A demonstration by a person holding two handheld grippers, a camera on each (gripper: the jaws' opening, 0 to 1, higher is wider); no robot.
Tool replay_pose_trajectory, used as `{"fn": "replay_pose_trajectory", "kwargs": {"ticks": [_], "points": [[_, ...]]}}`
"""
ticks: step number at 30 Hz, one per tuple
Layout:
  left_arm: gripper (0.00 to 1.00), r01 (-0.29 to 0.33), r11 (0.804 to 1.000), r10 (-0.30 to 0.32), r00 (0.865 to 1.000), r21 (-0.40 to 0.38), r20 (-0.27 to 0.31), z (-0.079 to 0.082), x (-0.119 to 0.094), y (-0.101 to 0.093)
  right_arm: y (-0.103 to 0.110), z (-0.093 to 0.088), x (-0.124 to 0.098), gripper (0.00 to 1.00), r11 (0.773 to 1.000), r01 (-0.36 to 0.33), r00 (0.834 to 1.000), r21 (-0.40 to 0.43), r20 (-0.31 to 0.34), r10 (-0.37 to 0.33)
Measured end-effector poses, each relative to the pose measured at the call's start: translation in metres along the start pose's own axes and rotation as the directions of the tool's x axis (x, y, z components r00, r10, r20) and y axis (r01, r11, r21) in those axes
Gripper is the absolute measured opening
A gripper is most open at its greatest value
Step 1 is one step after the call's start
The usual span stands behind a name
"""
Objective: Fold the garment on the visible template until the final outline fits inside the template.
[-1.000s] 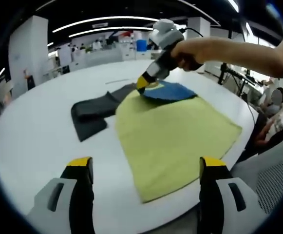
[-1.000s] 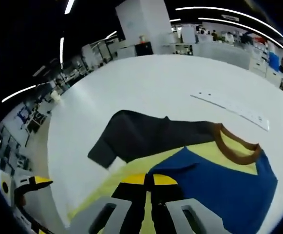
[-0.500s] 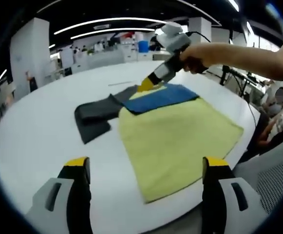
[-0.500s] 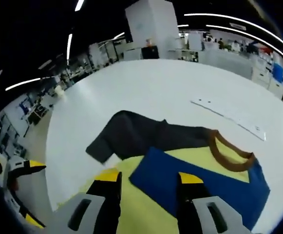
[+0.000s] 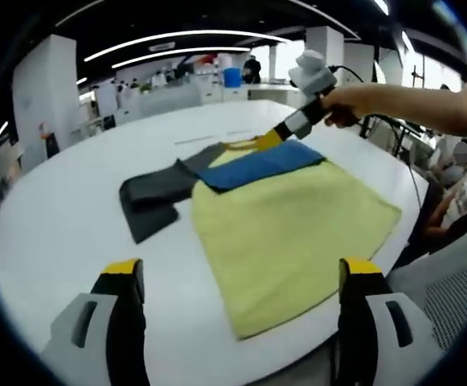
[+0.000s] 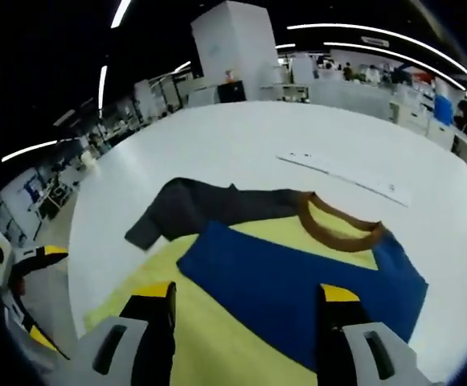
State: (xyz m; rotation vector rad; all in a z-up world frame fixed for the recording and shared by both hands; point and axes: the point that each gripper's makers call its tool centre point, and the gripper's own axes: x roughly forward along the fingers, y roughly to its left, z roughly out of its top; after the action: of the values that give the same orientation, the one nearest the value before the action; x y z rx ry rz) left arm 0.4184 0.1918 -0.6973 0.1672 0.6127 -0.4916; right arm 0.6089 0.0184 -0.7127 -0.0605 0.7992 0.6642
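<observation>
The T-shirt [image 5: 289,217] is lying flat on the white round table [image 5: 72,209], mid-frame in the left gripper view: yellow body, blue folded band [image 5: 261,163] across its top, dark grey sleeve [image 5: 149,195] trailing left, brown collar [image 6: 339,227] upper right in the right gripper view. It is looking light, limp and prone to slipping, so pinching a hem corner or the sleeve end seems best. The left gripper [image 5: 237,277] is gaping wide, holding nothing; the right gripper [image 6: 245,299] is likewise spread and empty above the band.
</observation>
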Motion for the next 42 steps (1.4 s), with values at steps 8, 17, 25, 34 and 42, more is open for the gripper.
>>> {"fn": "replay_pose_trajectory", "kwargs": {"ticks": [8,17,25,34,42], "points": [[0.99,0.001,1.0,-0.001,1.0,0.007,0.004,0.003,-0.001,-0.001,-0.03,-0.02,-0.025,0.71,1.0,0.017,1.0,-0.009,-0.012,-0.017],[0.99,0.009,1.0,-0.009,1.0,0.009,-0.01,-0.001,0.0,-0.006,-0.056,-0.046,-0.047,0.7,0.999,0.033,0.999,0.016,-0.039,-0.032],[0.99,0.011,1.0,-0.011,1.0,0.009,-0.013,0.0,0.001,-0.008,-0.078,-0.067,-0.057,0.63,0.997,0.073,0.996,0.038,-0.049,-0.071],[0.98,0.023,1.0,-0.023,1.0,0.015,-0.019,-0.001,0.001,-0.013,-0.1,-0.092,-0.062,0.47,0.993,0.105,0.992,0.055,-0.072,-0.101],[0.95,0.007,1.0,-0.007,1.0,0.021,-0.012,0.001,0.0,-0.012,-0.112,-0.106,-0.066,0.21,0.989,0.148,0.986,0.007,-0.082,-0.147]]}}
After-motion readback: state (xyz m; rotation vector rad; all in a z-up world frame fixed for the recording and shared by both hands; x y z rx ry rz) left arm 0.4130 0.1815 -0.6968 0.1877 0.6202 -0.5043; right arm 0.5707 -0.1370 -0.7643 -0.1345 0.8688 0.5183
